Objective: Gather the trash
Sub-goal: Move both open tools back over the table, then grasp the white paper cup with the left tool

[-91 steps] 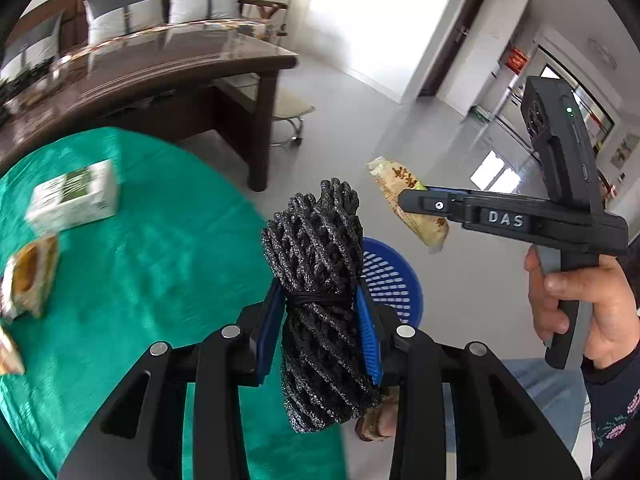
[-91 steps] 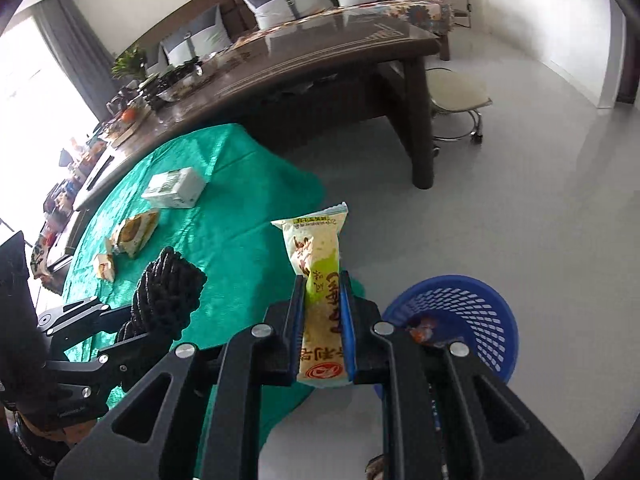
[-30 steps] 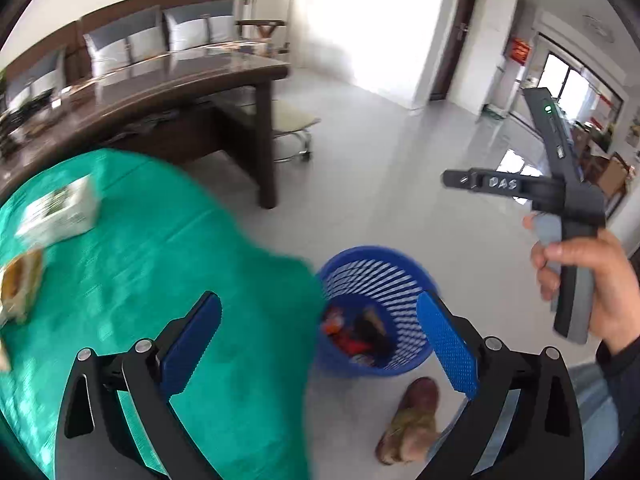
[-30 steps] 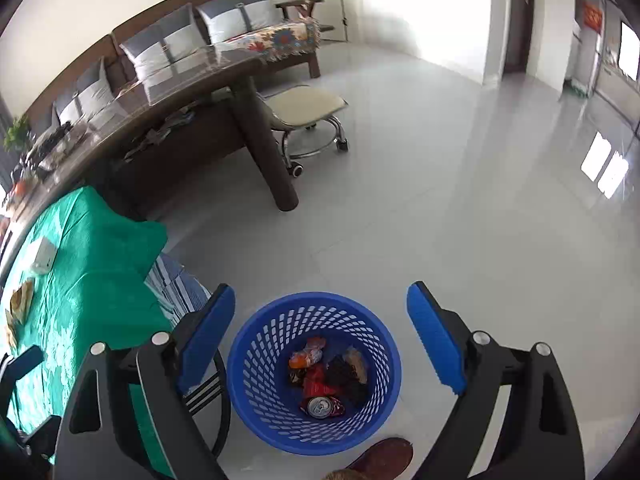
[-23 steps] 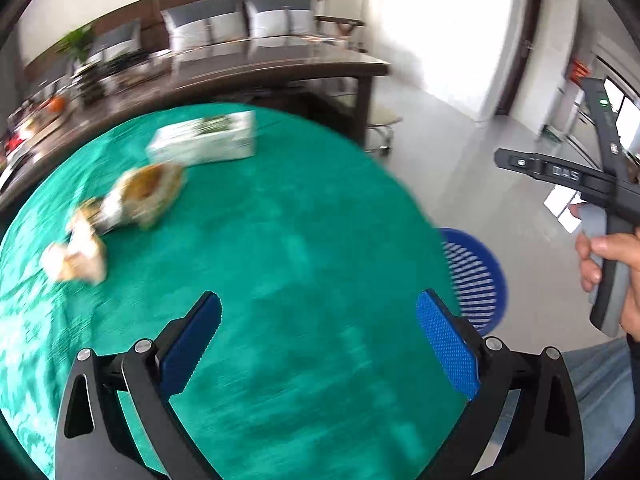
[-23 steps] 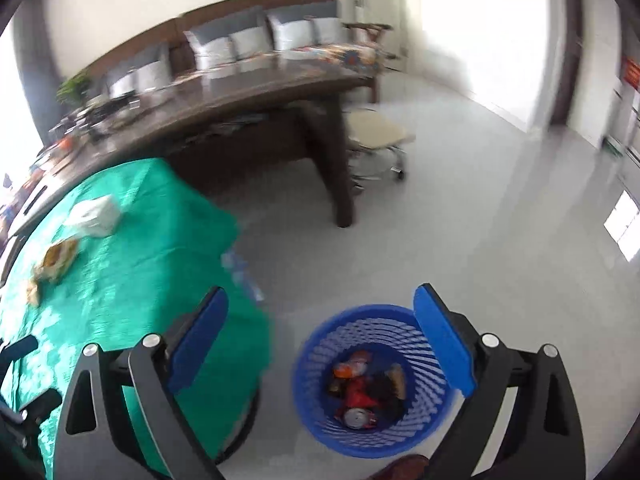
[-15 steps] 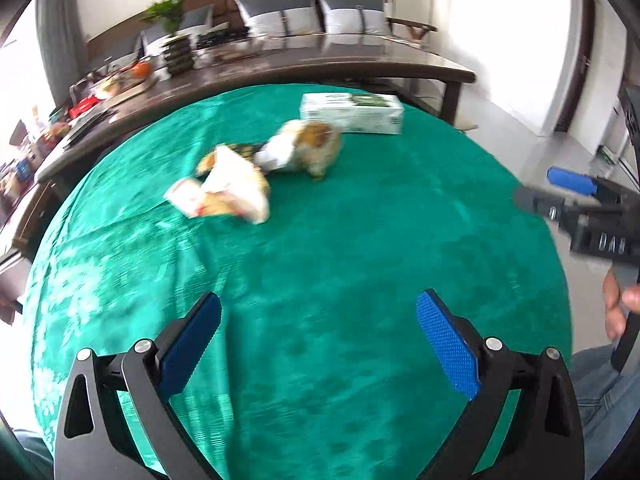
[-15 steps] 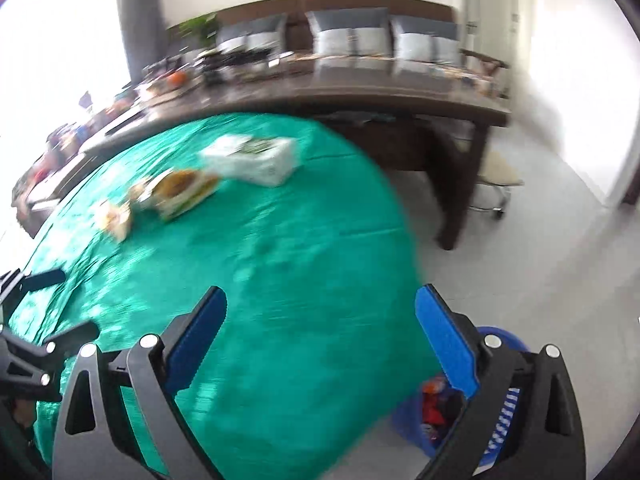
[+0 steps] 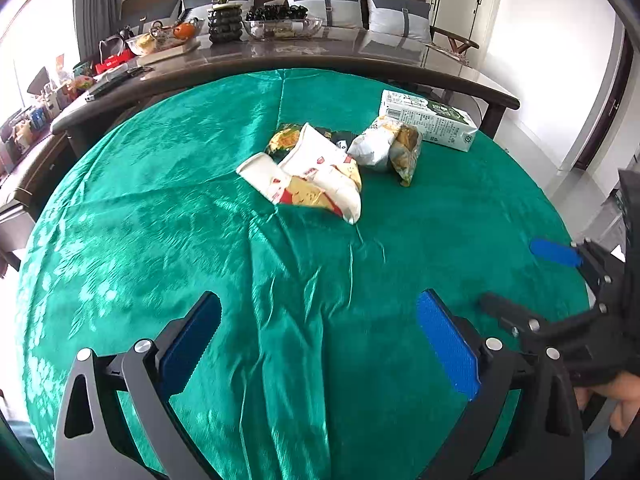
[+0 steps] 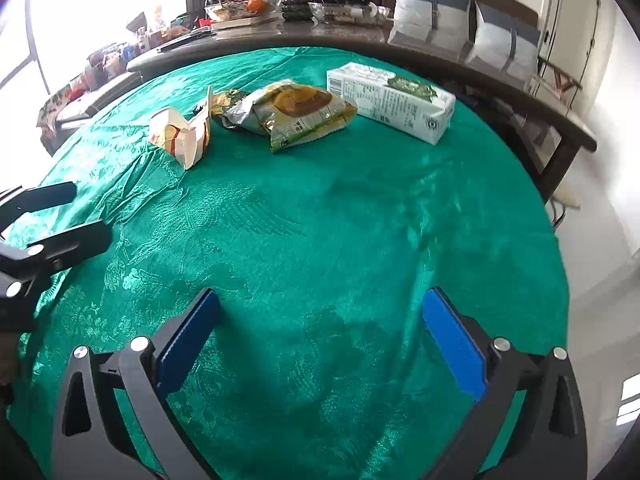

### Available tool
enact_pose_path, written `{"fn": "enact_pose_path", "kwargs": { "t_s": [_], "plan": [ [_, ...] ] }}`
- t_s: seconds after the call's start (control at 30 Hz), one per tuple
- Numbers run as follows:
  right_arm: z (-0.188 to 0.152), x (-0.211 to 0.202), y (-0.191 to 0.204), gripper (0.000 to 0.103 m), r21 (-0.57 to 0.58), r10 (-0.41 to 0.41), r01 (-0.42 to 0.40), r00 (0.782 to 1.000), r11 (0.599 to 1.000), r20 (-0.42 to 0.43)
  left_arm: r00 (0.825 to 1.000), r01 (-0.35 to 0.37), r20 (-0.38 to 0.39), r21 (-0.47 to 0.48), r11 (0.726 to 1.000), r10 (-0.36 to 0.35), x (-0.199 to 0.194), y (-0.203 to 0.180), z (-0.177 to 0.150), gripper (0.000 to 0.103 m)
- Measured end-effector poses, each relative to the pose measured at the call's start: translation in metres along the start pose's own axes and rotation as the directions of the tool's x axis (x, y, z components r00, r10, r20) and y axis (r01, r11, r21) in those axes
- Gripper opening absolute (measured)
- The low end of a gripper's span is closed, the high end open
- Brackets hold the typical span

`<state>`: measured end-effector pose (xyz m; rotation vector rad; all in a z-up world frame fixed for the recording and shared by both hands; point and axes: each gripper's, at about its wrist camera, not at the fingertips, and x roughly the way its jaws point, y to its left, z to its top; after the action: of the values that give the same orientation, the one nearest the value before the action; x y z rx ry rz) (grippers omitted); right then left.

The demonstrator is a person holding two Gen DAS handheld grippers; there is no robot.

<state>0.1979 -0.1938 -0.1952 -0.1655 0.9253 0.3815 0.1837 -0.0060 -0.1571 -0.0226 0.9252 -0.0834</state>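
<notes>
Green cloth covers the round surface (image 9: 200,208), long dark desk behind it. I see trash in the upper middle of both frames: milk carton (image 10: 390,100), a yellow-green snack bag (image 10: 298,114) just beside it, white wrappers (image 9: 316,182) further left. My left gripper (image 9: 320,344) is spread, nothing in it. My right gripper (image 10: 322,340) is opening, jaws wide, nothing between them.

no legible text anywhere
</notes>
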Motion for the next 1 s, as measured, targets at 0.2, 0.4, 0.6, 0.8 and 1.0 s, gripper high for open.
{"fn": "enact_pose_path", "kwargs": {
  "t_s": [0.2, 0.4, 0.6, 0.8, 1.0],
  "plan": [
    [-0.001, 0.001, 0.003, 0.099, 0.006, 0.006, -0.006, 1.000, 1.000, 0.000, 0.998, 0.040, -0.044, -0.064, 0.997, -0.043, 0.041, 0.001, 0.034, 0.098],
    [-0.002, 0.000, 0.003, 0.099, 0.006, 0.006, -0.006, 1.000, 1.000, 0.000, 0.998, -0.052, -0.047, -0.051, 0.997, 0.049, 0.067, -0.004, 0.062, 0.098],
    [-0.002, 0.000, 0.003, 0.099, 0.007, 0.006, -0.006, 1.000, 1.000, 0.000, 0.998, -0.069, -0.019, -0.109, 0.992, 0.067, 0.065, 0.009, 0.066, 0.088],
    [-0.002, 0.000, 0.003, 0.099, 0.007, 0.006, -0.006, 1.000, 1.000, 0.001, 1.000, -0.012, 0.019, -0.087, 0.996, 0.013, 0.047, 0.027, 0.059, 0.037],
    [-0.002, 0.000, 0.003, 0.099, 0.007, 0.006, -0.006, 1.000, 1.000, 0.001, 0.999, 0.025, 0.027, -0.014, 1.000, -0.025, 0.014, 0.043, 0.040, 0.035]
  ]
}}
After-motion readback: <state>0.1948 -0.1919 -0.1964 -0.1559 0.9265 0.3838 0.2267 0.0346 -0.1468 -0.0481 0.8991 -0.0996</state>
